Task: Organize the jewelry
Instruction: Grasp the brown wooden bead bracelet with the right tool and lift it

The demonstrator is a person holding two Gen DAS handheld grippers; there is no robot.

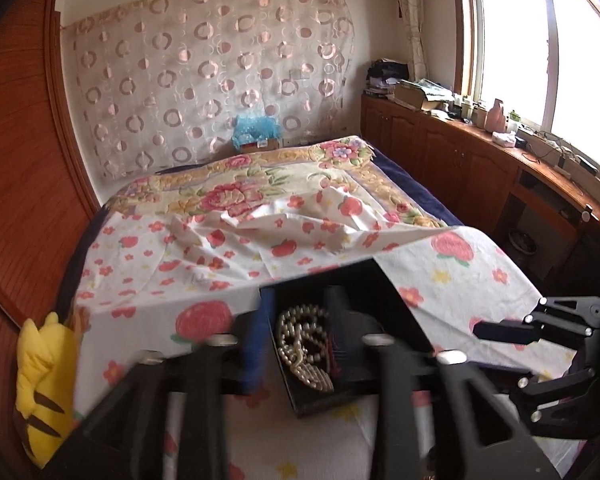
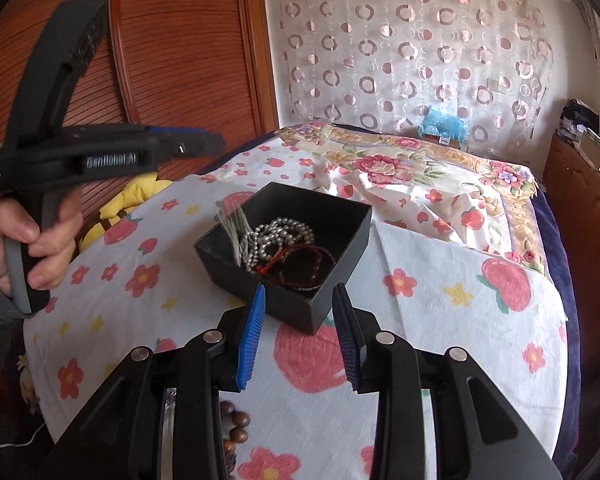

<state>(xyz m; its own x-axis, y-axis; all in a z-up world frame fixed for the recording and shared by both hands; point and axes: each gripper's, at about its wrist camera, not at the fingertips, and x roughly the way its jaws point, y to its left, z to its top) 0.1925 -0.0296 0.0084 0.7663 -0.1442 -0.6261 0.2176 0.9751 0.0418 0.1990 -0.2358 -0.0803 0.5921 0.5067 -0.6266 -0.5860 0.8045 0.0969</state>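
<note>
Resting just ahead of the right gripper [image 2: 299, 334], whose jaws are spread wide and empty, the box [image 2: 332, 258] holds pearls [image 2: 278, 236]. How far the left gripper [image 1: 296, 316] is spread cannot be told through blur.

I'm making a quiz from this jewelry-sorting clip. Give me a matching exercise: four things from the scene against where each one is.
Things:
1. pearl necklace
2. wooden bead bracelet
3. yellow plush toy
4. blue bag

Places:
A. on the cloth under the right gripper
B. at the head of the bed
C. inside the black box
D. at the cloth's left edge

Pairs: 1-C, 2-A, 3-D, 4-B
</note>
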